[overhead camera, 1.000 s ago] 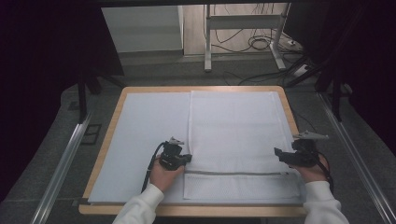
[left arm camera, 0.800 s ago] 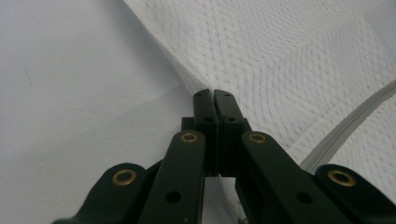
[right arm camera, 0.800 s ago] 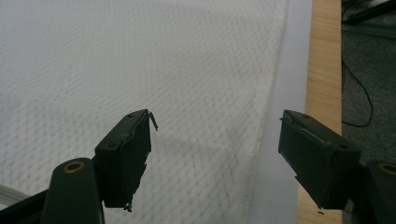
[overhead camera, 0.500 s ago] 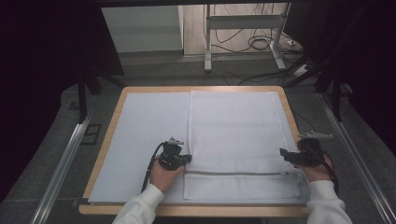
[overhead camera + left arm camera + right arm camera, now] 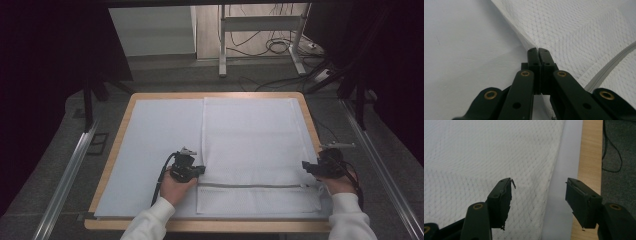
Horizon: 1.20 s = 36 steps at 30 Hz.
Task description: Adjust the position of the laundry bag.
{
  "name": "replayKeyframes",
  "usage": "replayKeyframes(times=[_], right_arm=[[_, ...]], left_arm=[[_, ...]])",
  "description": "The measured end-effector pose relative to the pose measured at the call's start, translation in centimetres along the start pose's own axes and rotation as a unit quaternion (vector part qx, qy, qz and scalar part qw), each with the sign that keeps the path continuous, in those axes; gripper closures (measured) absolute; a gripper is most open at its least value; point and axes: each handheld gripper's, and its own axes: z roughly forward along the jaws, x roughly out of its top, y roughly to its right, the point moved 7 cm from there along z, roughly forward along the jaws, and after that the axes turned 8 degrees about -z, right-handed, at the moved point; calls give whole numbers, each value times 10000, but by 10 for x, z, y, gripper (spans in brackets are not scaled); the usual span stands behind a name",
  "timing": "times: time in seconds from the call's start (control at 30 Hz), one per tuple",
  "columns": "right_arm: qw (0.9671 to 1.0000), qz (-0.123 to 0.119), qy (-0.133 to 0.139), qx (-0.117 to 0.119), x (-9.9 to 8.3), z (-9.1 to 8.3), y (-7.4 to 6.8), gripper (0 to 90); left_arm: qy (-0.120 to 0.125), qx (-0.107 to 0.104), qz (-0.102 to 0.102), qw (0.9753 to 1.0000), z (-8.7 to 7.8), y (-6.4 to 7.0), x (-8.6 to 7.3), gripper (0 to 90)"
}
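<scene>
The left gripper point(image 5: 538, 51) has its 2 black jaws pressed together, tips meeting right at the left edge of the white mesh laundry bag point(image 5: 579, 32). The fabric rises in a small ridge at the tips, so the jaws look clenched on that edge, though the pinched cloth itself is hard to make out between them. In the high view the left gripper point(image 5: 196, 170) sits at the near-left part of the bag point(image 5: 252, 145), held by the person's left hand point(image 5: 172, 187), with its black cable curling back toward the white sleeve point(image 5: 147, 222).

The right gripper point(image 5: 539, 188) is released: its 2 jaws stand wide apart, the left one over the mesh, the right one over the wooden table rim point(image 5: 590, 150). The bag's right edge and a strip of the pale table mat point(image 5: 564, 195) lie in the gap between them. In the high view the right gripper point(image 5: 311, 169) hangs at the bag's near-right side, held by the right hand point(image 5: 340, 182).

The bag lies flat on the right half of the mat point(image 5: 155, 145), its long sides running near to far. A grey zipper point(image 5: 250, 185) crosses it from left to right close to the near end, level with both grippers; in the left gripper view the zipper point(image 5: 610, 62) curves off to the right of the jaws.

The mat covers a wood-edged table point(image 5: 120, 130). Beyond the far edge are a dark floor, loose cables point(image 5: 280, 47) and a metal stand point(image 5: 260, 25).
</scene>
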Motion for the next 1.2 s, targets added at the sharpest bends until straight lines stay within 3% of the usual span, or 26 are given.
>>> replayKeyframes(times=[0.3,0.53,0.83,0.97,1.03,1.2], right_arm=[[9997,134,-217,55,-8,7,6,408],[9991,182,-318,213,-11,11,2,515],[9989,185,-386,209,-12,15,1,597],[9987,123,-421,263,-12,15,-1,689],[9988,91,-438,221,-12,15,-2,782],[9988,105,-408,267,-11,15,-2,852]], left_arm=[[-9,-6,3,10000,0,0,0,899],[-3,-10,10,10000,-1,0,0,898],[-20,-34,26,10000,-1,1,0,898],[-13,-39,23,10000,-1,1,0,898],[-16,-50,21,10000,-2,1,0,898],[-11,-55,14,10000,-2,1,0,899]])
